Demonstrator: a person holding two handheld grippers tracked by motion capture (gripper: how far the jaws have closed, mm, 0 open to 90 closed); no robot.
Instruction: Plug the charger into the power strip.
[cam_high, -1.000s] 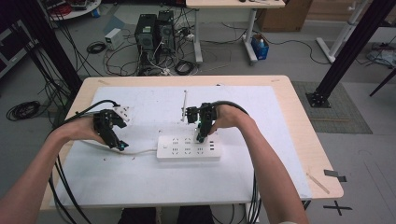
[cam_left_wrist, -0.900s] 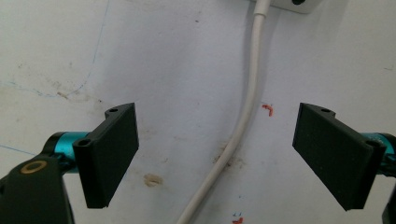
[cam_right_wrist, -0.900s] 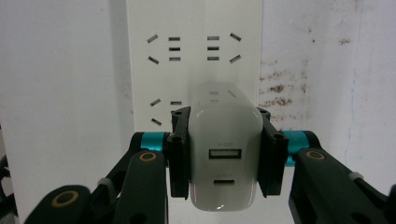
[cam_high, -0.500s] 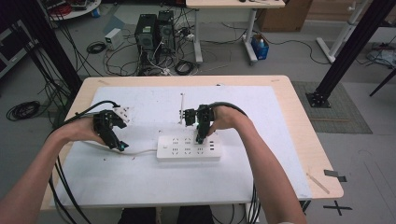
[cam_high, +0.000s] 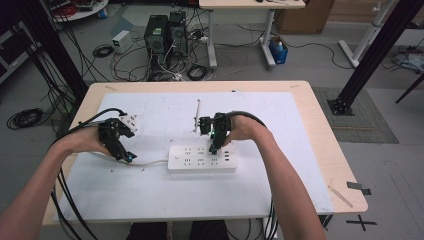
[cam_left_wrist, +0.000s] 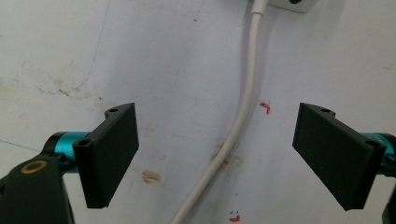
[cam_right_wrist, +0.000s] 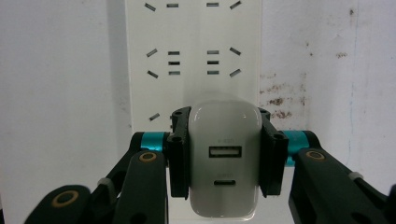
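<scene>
A white power strip (cam_high: 201, 157) lies on the white mat near the middle of the table, its white cord (cam_high: 147, 162) running off to the left. My right gripper (cam_high: 214, 148) points down over the strip's right part, shut on a white USB charger (cam_right_wrist: 225, 156) held just above the strip's sockets (cam_right_wrist: 192, 60). My left gripper (cam_high: 127, 157) hovers over the cord to the left of the strip; in the left gripper view its jaws stand wide apart on either side of the cord (cam_left_wrist: 238, 116), not touching it.
The white mat (cam_high: 280, 125) covers most of the wooden table (cam_high: 320, 120). A thin grey rod (cam_high: 197, 114) lies on the mat behind the right gripper. Black cables (cam_high: 75, 210) trail from the grippers off the table's front. Computers and cable coils sit on the floor beyond.
The right gripper with the charger has shifted slightly over the power strip. The left gripper stays over the cord.
</scene>
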